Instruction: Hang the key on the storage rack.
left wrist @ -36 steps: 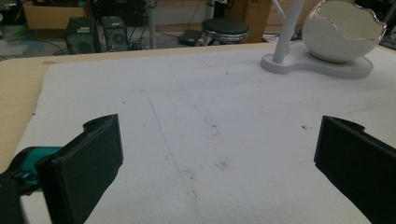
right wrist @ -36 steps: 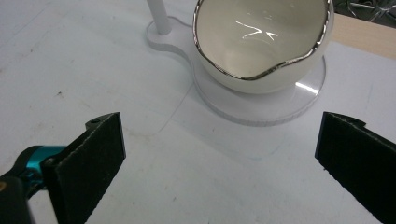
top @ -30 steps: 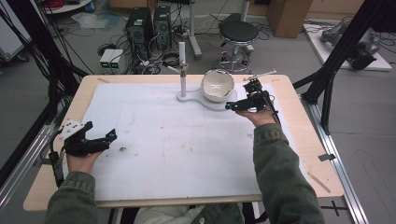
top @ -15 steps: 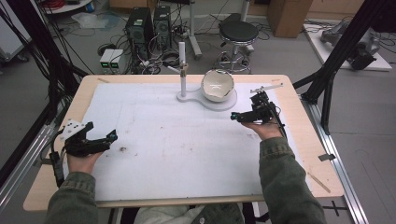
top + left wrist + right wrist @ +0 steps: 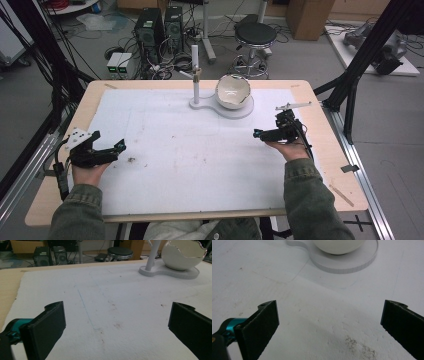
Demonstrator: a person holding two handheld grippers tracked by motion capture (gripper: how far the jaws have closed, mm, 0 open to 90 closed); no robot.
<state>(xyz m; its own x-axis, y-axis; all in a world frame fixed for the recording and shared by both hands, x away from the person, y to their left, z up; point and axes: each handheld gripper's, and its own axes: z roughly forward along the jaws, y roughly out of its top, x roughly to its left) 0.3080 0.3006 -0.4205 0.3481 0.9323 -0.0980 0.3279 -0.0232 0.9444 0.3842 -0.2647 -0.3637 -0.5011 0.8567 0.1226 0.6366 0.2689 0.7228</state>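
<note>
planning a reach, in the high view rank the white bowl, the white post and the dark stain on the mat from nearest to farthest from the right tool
1. White bowl, just ahead-left of the right tool.
2. White post, left of the bowl on the same base.
3. Dark stain, across the mat by the left tool.

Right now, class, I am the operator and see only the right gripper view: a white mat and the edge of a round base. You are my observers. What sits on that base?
Observer: A white egg-shaped bowl, open at the top with a jagged rim, sits on the base.
Operator: Anything else on it?
Observer: A thin white post stands upright at its left end.
Operator: And the left gripper?
Observer: The left gripper is open and empty, over the mat's near left part.
</note>
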